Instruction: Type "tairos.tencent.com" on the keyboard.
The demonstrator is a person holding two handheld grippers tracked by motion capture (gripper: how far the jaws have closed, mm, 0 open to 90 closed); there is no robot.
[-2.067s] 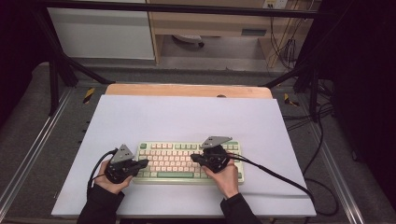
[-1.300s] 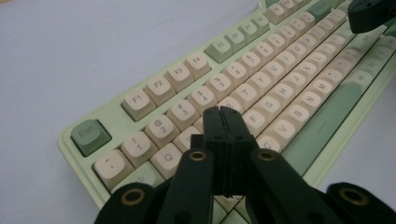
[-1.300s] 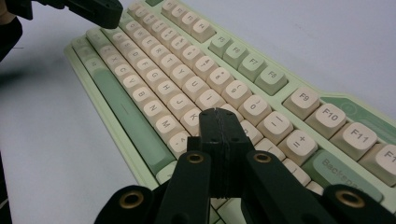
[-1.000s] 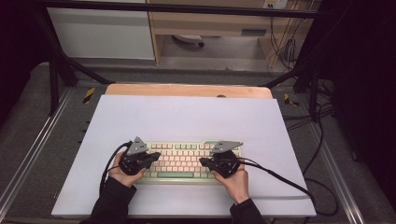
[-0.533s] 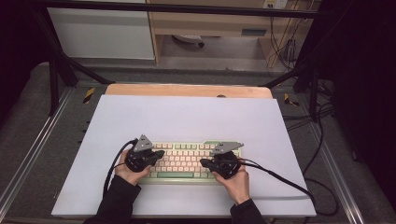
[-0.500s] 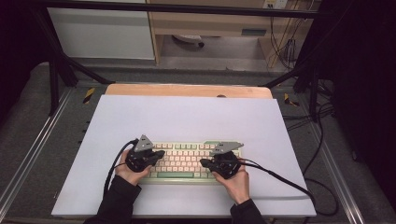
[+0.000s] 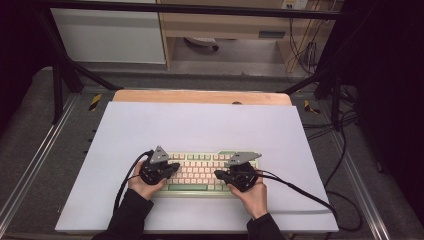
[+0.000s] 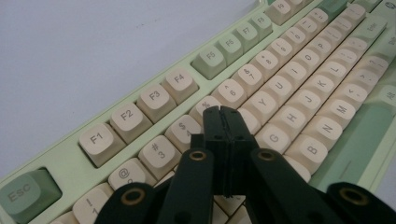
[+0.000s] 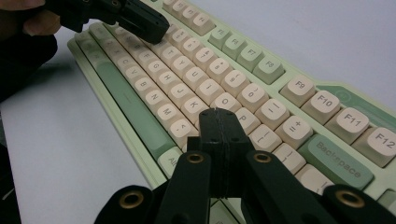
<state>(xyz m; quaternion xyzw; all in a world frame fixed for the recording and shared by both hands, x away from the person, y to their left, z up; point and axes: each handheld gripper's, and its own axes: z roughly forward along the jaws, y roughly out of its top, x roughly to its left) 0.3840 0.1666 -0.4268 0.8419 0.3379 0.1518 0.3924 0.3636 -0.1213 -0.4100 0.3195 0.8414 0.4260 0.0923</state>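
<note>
While the keyboard lies at the near middle of the white table, left gripper and right gripper hover over its keys, jaws fully closed, holding nothing.

keyboard | pale green case, cream keys, green accent keys | flat, upright | near table edge

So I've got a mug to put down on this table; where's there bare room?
The white mat lies bare between the green and cream keyboard and the wooden strip at the far edge, and on both sides of the keyboard. The near edge is crowded: the left gripper, right gripper and a black cable at the right.
</note>
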